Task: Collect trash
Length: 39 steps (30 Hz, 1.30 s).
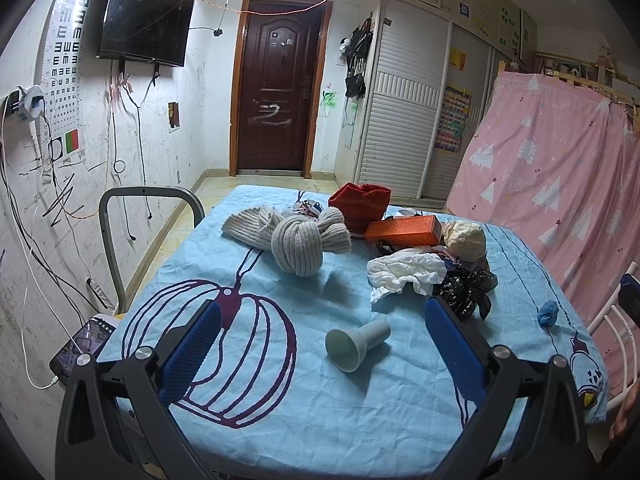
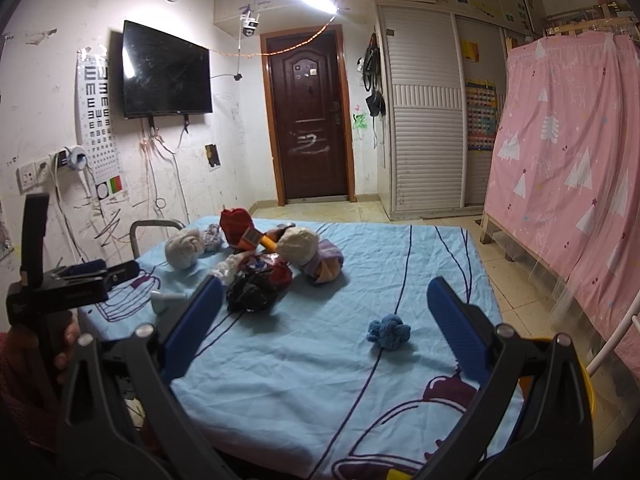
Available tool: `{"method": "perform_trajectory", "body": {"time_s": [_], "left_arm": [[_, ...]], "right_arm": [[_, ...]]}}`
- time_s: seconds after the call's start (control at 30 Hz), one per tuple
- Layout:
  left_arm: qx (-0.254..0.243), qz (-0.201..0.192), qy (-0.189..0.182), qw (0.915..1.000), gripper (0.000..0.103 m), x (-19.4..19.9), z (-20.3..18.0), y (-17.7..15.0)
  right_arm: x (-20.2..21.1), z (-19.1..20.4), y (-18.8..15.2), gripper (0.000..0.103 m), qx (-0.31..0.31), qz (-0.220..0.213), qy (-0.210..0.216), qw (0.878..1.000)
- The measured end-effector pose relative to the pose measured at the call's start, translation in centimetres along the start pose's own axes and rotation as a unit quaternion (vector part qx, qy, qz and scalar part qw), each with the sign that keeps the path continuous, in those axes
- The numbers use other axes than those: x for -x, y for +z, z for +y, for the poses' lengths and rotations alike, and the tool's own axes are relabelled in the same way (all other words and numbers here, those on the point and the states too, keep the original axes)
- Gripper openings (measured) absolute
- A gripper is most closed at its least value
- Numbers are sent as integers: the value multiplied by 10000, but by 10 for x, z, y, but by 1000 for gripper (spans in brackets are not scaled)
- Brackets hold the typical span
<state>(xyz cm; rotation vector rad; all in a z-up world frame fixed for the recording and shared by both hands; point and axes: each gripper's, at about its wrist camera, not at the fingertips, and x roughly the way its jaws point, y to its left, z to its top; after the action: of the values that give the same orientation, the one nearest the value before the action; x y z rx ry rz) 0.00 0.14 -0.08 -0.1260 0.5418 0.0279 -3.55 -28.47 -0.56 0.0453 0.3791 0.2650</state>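
Note:
On the blue tablecloth [image 1: 304, 420] a pale green funnel-shaped cup [image 1: 356, 344] lies on its side, between the fingers of my left gripper [image 1: 323, 304], which is open and empty. Beyond it sit crumpled white paper [image 1: 404, 272], a crumpled black plastic bag [image 1: 466, 290] and an orange box [image 1: 404, 230]. My right gripper [image 2: 325, 285] is open and empty above the cloth [image 2: 440, 264]. A small blue knit ball [image 2: 390, 332] lies between its fingers, nearer the right one. The black bag [image 2: 250, 294] lies just past its left fingertip. A hand [image 2: 66, 340] holds the left gripper [image 2: 120, 270] at the left.
A beige knit scarf [image 1: 296, 236], a red knit hat [image 1: 360, 204] and a cream bundle [image 1: 466, 240] crowd the far side. A grey chair frame [image 1: 120, 208] and a phone [image 1: 80, 348] stand left of the table. A yellow bin [image 2: 588, 392] sits at its right corner, with a pink curtain [image 2: 560, 168] beyond.

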Motion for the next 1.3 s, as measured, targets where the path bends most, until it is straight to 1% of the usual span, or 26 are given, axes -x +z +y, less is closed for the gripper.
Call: {"method": "perform_trajectory", "body": {"time_s": [1.3], "left_arm": [[1, 29, -3, 10000, 93, -1, -4, -3]], "right_arm": [[3, 4, 0, 98, 4, -2, 7, 10000]]}}
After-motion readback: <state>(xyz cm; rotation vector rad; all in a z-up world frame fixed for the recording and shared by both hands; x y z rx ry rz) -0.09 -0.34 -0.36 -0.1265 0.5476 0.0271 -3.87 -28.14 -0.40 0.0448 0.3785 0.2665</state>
